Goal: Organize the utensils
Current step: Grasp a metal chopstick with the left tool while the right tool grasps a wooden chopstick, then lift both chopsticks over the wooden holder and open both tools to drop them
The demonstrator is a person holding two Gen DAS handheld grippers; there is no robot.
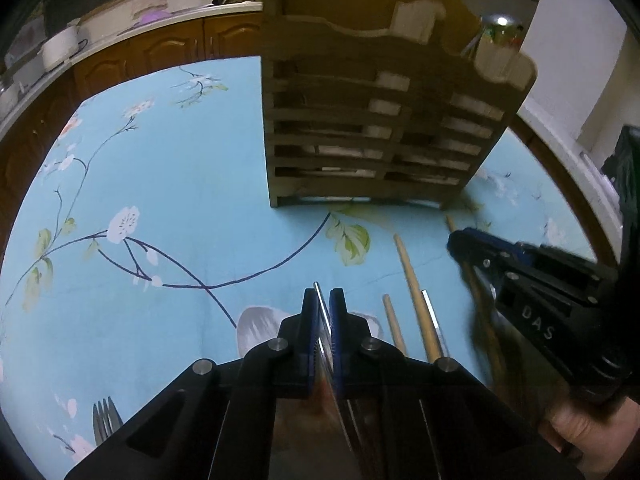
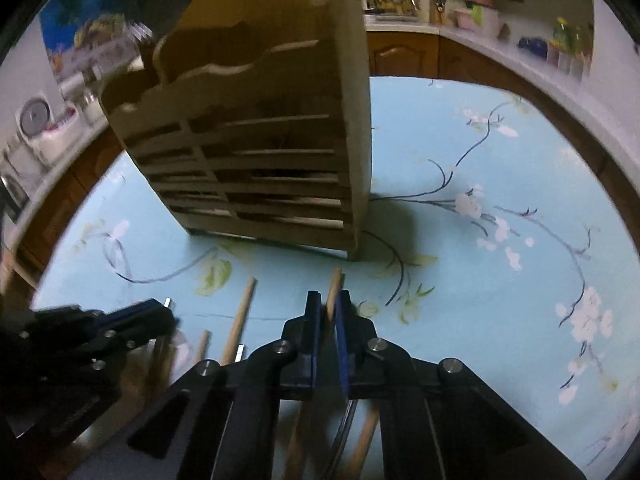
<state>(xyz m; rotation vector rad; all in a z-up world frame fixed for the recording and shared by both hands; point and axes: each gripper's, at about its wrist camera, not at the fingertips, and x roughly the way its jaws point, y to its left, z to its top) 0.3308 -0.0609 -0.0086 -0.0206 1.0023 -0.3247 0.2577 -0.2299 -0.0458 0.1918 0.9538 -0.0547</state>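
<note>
On the floral tablecloth (image 1: 160, 168), the slatted wooden rack (image 1: 360, 140) apparently holds utensils.

One wooden slatted rack (image 1: 372, 136) stands ahead of the jaws. Four wooden sticks show, two of them (image 1: 416, 300) (image 1: 394, 328) just right of the left jaws. One fork (image 1: 106, 420) lies left of them.

left gripper (image 1: 324, 300): clamped, angled down | right gripper (image 2: 329, 302): clamped, angled down
</note>
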